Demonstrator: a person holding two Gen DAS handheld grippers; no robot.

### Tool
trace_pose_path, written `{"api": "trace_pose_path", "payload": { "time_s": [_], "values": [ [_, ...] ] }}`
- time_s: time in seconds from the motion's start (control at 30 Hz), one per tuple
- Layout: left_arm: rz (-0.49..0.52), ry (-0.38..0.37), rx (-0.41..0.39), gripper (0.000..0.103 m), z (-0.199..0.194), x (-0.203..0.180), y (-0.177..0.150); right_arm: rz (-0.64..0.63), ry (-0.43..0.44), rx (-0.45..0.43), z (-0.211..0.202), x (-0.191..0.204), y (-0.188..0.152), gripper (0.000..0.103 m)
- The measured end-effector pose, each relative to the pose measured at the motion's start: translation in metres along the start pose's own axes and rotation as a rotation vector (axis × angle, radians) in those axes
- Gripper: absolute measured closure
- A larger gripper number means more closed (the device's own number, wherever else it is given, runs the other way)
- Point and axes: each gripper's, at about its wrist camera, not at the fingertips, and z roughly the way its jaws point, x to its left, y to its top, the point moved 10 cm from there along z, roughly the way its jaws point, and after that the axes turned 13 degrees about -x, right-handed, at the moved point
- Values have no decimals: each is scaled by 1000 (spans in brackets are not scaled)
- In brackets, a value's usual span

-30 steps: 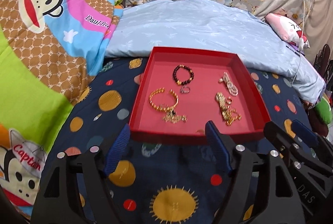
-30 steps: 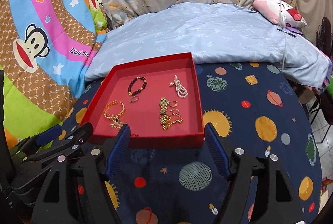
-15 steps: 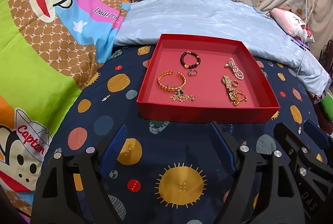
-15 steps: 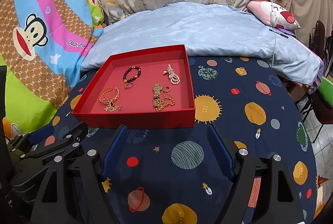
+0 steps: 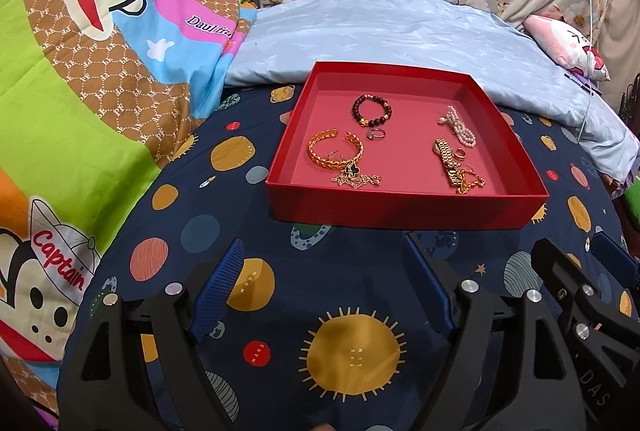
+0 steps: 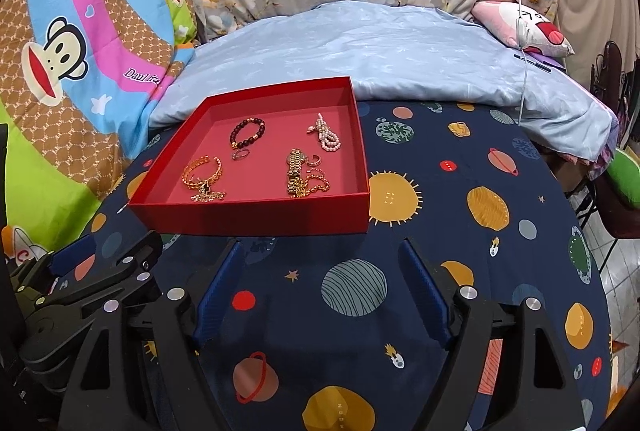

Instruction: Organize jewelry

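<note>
Tangling at the near edge of the red tray (image 5: pixel 404 211), a thin gold chain (image 5: pixel 356 179) and a second chain (image 5: pixel 470 179) are too fine to sort out. Inside the tray also lie a gold bangle (image 5: pixel 334 151), a dark bead bracelet (image 5: pixel 371 110), a ring (image 5: pixel 377 134), pearls (image 5: pixel 460 125), and a gold watch (image 6: pixel 295 171) lying lengthwise front to back. Tray sits on a planet-print cloth (image 6: pixel 460 251). Left gripper (image 5: pixel 320 271) and right gripper (image 6: pixel 320 271) gape wide, empty, short of the tray.

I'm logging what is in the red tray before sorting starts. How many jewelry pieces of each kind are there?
Bracelets: 4 (dark bead bracelet, gold cuff bracelet, pearl bracelet, gold link bracelet)
Rings: 2 (silver ring, gold ring)
Gold chains: 2 (left chain, right chain)
Total: 8
</note>
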Motion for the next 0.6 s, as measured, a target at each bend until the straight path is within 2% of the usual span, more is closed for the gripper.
{"api": "trace_pose_path", "payload": {
  "time_s": [0.13,0.3,0.6],
  "values": [
    [1,9,-12,25,-1,1,0,0,1,-1,0,0,0,25],
    [4,39,-46,16,0,4,-3,-5,-3,-9,0,-2,-4,25],
    [35,45,-68,15,11,1,-18,-18,-15,-23,11,-7,-21,24]
  ]
}}
